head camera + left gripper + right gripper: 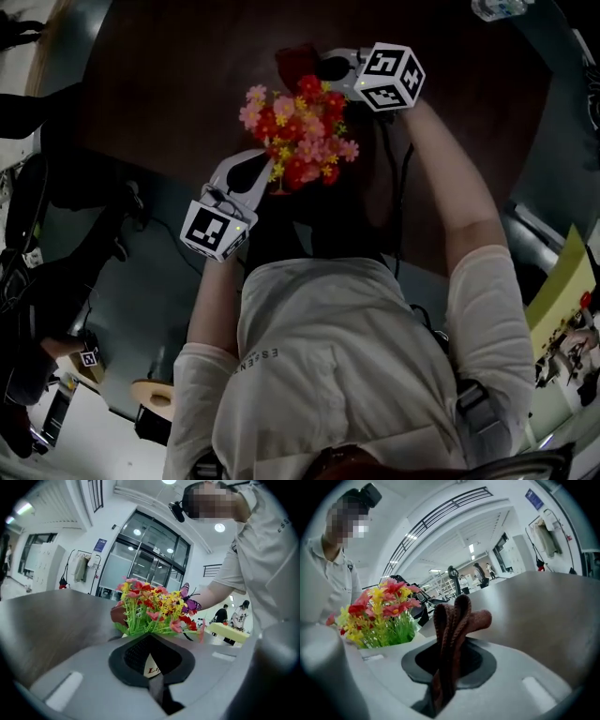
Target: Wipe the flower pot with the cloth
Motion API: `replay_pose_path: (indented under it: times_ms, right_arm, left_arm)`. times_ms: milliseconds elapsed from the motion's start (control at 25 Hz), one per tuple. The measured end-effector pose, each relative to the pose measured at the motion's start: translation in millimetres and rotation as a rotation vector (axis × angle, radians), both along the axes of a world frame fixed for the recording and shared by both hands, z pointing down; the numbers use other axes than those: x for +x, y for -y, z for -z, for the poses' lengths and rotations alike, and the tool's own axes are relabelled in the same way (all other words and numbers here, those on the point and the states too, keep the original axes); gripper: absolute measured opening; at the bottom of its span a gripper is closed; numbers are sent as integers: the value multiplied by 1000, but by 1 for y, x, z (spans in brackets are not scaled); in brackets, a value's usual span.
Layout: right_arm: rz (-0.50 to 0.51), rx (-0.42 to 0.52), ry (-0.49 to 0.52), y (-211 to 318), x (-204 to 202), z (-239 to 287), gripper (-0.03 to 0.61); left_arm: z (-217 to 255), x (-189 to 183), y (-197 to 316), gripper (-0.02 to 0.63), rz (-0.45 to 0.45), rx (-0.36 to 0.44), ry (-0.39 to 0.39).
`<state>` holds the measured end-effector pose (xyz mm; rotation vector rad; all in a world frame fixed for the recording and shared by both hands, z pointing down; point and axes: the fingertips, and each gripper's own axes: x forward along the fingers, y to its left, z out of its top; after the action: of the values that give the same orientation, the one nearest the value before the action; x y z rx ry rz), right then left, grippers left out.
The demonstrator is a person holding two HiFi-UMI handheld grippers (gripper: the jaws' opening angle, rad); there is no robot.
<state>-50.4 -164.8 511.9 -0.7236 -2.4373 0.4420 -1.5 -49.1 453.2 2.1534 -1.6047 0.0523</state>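
Cloth held ready near the pot; the wipe looks not yet begun.
Left gripper (261, 172) is clenched on the flower pot (151, 662) rim on the table (169, 84). Right gripper (325, 67) is grasping the cloth (452, 620); it probably needs pressing against the pot's side next.

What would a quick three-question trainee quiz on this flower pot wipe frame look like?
1. Multiple choice: what is clamped in the right gripper? A) a folded reddish-brown knitted cloth B) a plastic flower stem C) nothing
2. True or false: the left gripper has its jaws wide apart, clear of the white flower pot with red lettering.
3. Short answer: in the head view, which gripper sits on the far side of the red, pink and yellow artificial flowers?
Key: 1 A; 2 false, it is shut on the pot; 3 the right gripper.
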Motion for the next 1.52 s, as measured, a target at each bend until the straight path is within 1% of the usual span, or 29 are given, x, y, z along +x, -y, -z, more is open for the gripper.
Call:
replay_pose_path:
  times_ms: [80,200,240,360,440,560,720,880,1000,1120,1240,1320,1360,1440,1520]
  right_arm:
    - [27,-3,12,-6,-4,-3,51]
    - [70,-28,15,-15,-7,-7,50]
    - [82,-37,13,-18,-6,-7,51]
    - [111,-66,-1,-22,5,-2,50]
    - [118,-78,-16,-23,16,2,49]
    - [117,-83,-45,-27,34,-1,51]
    - [98,-98,-67,-30,47,-2,51]
    - [67,-119,-107,-29,65,-2,51]
    - [68,-124,-148,-29,86,-5,51]
    - [92,-118,-200,-32,105,-7,51]
    - [153,-86,-297,-38,129,-12,51]
    - [185,-13,-370,-34,143,-19,51]
    - [185,31,-390,-27,145,-20,51]
    - [145,107,-384,-6,136,-15,51]
    - [72,160,-334,16,116,1,51]
  left_arm:
    - [-3,-1,2,15,0,-7,33]
    - [-21,-10,1,15,41,-55,88]
    - [-24,-12,1,15,55,-62,91]
    - [-22,-12,3,15,99,-51,42]
    - [-19,-11,3,15,113,-48,24]
    - [-19,-10,1,14,119,-60,33]
    - [-20,-16,5,14,116,-61,18]
    - [-21,-16,12,14,105,-74,43]
    - [-21,-14,17,14,113,-75,15]
    - [-21,-15,19,15,120,-74,9]
    - [-20,-21,20,15,110,-64,-24]
    - [-18,-24,21,15,103,-44,-67]
    - [-15,-27,21,15,111,-27,-89]
    - [-6,-35,17,14,147,13,-112]
    - [4,-37,11,14,177,48,-107]
